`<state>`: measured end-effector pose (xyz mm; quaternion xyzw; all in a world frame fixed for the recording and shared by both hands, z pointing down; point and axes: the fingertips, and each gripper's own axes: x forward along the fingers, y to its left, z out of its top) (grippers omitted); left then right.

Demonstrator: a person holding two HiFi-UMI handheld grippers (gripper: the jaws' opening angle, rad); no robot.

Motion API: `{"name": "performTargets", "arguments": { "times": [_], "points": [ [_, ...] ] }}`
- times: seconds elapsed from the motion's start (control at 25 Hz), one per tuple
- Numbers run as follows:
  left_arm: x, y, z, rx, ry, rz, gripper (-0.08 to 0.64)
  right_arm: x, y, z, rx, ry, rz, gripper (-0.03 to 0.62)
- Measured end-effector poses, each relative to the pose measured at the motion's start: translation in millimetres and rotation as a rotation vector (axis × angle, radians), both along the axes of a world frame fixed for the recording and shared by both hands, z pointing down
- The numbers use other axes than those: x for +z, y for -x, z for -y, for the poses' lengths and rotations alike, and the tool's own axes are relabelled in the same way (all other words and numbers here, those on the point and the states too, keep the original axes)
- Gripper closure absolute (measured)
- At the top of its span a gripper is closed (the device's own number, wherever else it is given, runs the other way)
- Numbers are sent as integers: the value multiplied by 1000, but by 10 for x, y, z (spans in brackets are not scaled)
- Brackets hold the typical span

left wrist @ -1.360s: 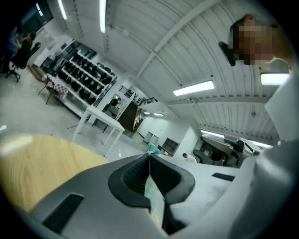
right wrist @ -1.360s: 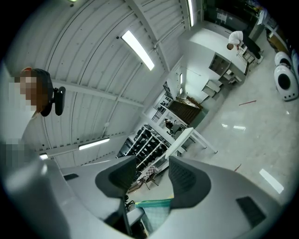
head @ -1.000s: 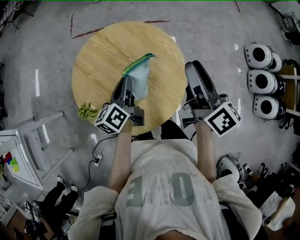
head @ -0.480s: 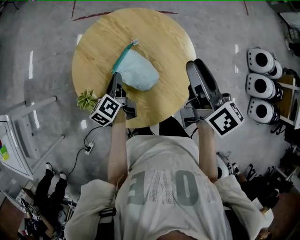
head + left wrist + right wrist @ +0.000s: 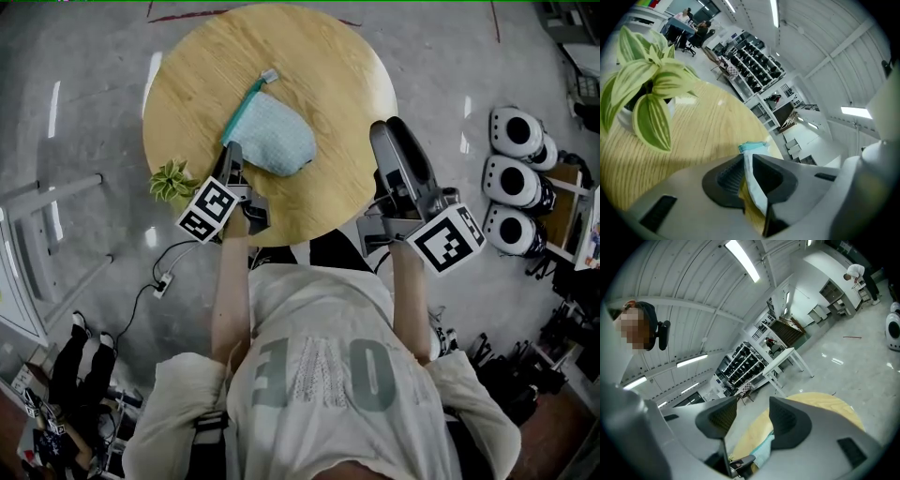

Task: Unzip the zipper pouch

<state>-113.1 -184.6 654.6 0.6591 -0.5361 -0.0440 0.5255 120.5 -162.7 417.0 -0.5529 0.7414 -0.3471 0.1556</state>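
A light blue zipper pouch (image 5: 275,137) with a teal zipper (image 5: 243,110) along its left edge lies on the round wooden table (image 5: 319,56). My left gripper (image 5: 232,162) is at the pouch's near left corner, shut on the fabric. In the left gripper view a fold of the pouch (image 5: 753,180) is pinched between the dark pads of the left gripper (image 5: 746,176). My right gripper (image 5: 384,133) hovers at the table's right edge, open and holding nothing. The right gripper view shows the open right gripper (image 5: 752,416) and a part of the pouch (image 5: 763,449) low down.
A small potted plant (image 5: 172,180) stands at the table's near left edge, close to my left gripper, and fills the left of the left gripper view as plant leaves (image 5: 644,89). White helmet-like devices (image 5: 514,167) lie on the floor at the right.
The pouch, bunched and partly raised a second ago, now lies spread flat on the table with its zipper pointing away. My left gripper has moved left with it. The right gripper has kept its place.
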Motion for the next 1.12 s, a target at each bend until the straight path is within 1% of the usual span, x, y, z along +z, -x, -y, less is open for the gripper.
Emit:
{"name": "performTargets", "arguments": {
  "times": [0.08,0.16,0.24,0.32,0.44,0.56,0.68,0.76,0.84,0.92,1.0,1.12],
  "points": [
    [1,11,-8,-9,9,-1,514,-13,20,-6,-4,-4,-4,383],
    [-2,30,-14,-22,19,2,423,-35,36,-17,-8,-10,-6,383],
    [-1,61,-30,-33,27,29,375,-54,44,-33,-12,-16,-5,383],
    [-8,91,-49,-40,31,56,353,-71,49,-44,-17,-21,-3,383],
    [-82,108,-40,-47,21,69,336,-113,56,-48,-22,-35,-2,383],
    [-314,106,56,-41,-38,97,334,-188,60,-52,-25,-55,-6,383],
    [-735,120,252,-34,-149,130,336,-305,68,-37,-28,-87,-25,383],
    [-1120,150,394,-34,-246,160,336,-408,80,-20,-29,-113,-51,383],
    [-1580,171,513,-33,-359,198,336,-534,94,6,-29,-144,-94,383],
    [-2093,183,585,-33,-486,255,336,-670,111,36,-28,-183,-151,383],
    [-2613,177,588,-31,-615,328,336,-816,133,57,-27,-229,-210,383],
    [-3307,111,459,-21,-791,448,336,-1049,176,69,-25,-304,-298,394]
  ]
}}
